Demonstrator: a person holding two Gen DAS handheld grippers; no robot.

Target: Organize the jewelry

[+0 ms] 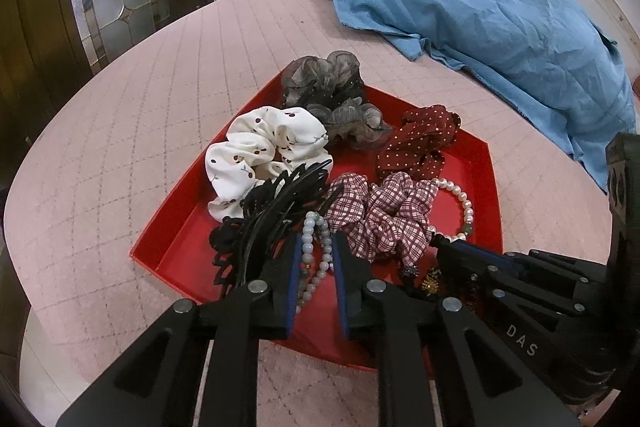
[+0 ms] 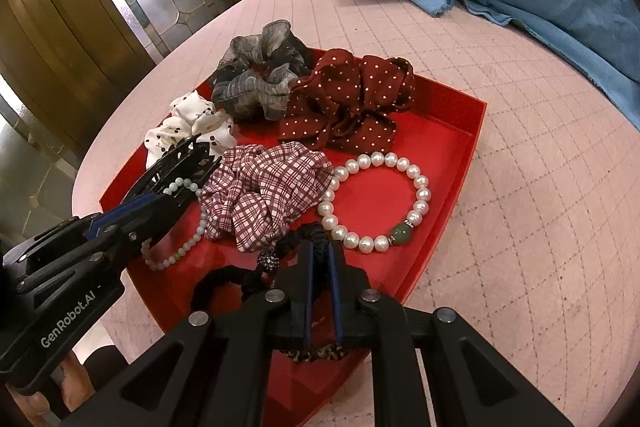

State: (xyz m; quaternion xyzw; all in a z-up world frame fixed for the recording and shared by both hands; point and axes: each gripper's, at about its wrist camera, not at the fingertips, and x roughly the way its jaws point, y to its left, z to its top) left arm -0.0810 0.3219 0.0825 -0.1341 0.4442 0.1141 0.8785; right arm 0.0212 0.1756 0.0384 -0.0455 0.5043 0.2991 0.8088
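Gripping a black braided cord bracelet [image 2: 316, 241], the right tool [image 2: 321, 247] stands narrow at the near edge of the red tray [image 2: 452, 155] on the pink quilted bed. The left tool [image 1: 316, 247] stands partly open astride a pale jade bead bracelet [image 1: 316, 259], not clamping it. Judgement: lift the cord straight up, slowly; it lies touching the plaid scrunchie [image 2: 264, 187] and could snag the pearl bracelet [image 2: 376, 201] just beside it.

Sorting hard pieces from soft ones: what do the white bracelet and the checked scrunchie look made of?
White bracelet: glossy, slightly uneven beads, probably pearl or imitation, plus one green stone-like bead. Checked scrunchie: thin matte woven fabric, judging by its gathered folds.
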